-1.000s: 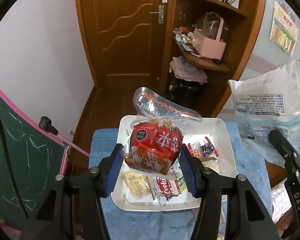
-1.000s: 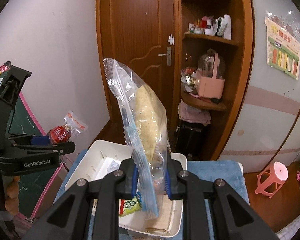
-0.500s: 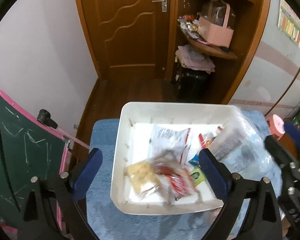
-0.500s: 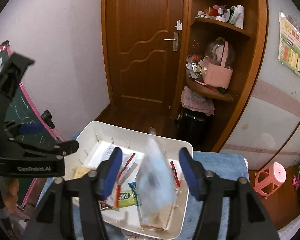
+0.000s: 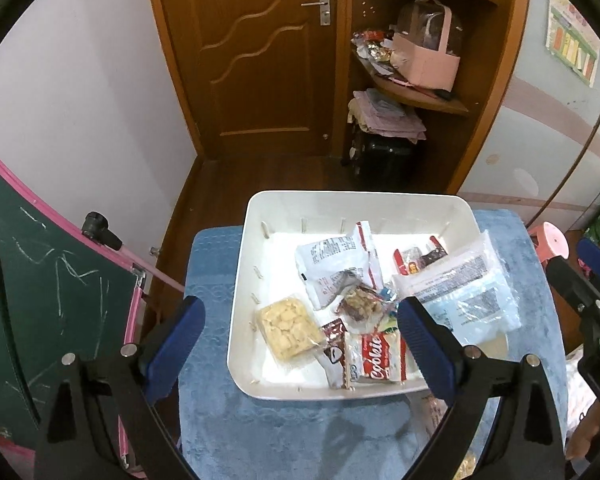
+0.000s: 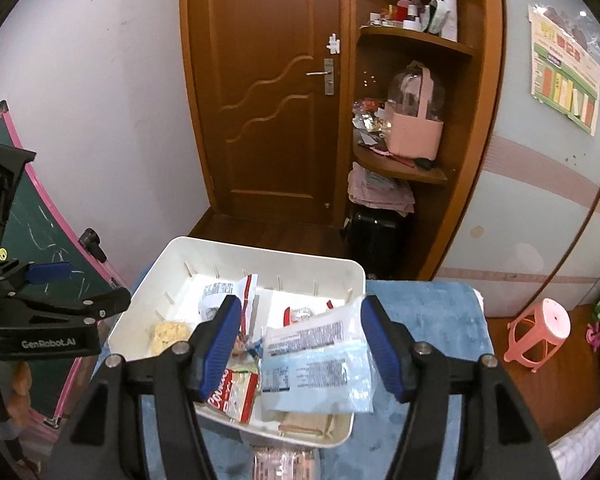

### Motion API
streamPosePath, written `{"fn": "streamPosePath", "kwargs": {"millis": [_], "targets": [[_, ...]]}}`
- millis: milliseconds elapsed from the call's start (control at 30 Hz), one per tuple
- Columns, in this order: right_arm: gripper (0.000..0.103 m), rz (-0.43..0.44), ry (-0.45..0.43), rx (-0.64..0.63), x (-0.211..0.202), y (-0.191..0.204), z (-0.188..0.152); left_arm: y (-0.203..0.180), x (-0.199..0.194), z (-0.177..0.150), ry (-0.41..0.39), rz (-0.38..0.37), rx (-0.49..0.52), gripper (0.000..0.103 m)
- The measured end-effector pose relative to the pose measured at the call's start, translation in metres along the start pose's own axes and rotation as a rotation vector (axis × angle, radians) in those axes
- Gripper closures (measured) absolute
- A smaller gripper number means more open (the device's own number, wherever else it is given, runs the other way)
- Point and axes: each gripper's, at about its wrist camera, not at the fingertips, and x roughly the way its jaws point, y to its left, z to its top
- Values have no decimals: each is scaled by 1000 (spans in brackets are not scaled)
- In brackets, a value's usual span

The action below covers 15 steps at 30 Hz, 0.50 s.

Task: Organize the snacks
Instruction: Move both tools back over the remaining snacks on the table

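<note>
The left gripper (image 5: 300,338) and the right gripper (image 6: 302,344) both hover over the white tray (image 5: 256,216) with jaws spread and nothing between them. The snacks lie inside the tray: a cookie packet (image 5: 378,362) at its near edge and a clear blue bag (image 6: 320,364) on its right edge. The tray stands on a blue towel (image 5: 208,272).

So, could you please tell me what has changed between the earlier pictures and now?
Both grippers let go. The left gripper opened and dropped its red snack pack, which now lies among the snacks in the white bin; I cannot pick it out for certain. The right gripper opened and released the large clear bag, now lying across the bin's right side. Both jaws stand empty. The bin and blue towel stayed put.
</note>
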Motion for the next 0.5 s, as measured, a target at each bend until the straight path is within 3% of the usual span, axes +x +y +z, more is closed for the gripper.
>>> {"fn": "streamPosePath", "kwargs": {"millis": [300,500], "targets": [[40,-25,-10,39,-43,-5,-18,-17,-43,-23,-41,-39,81,7],[40,-70,-21,79,-86,-25,-35,-41,-76,-50,-58,-107,163,7]]}}
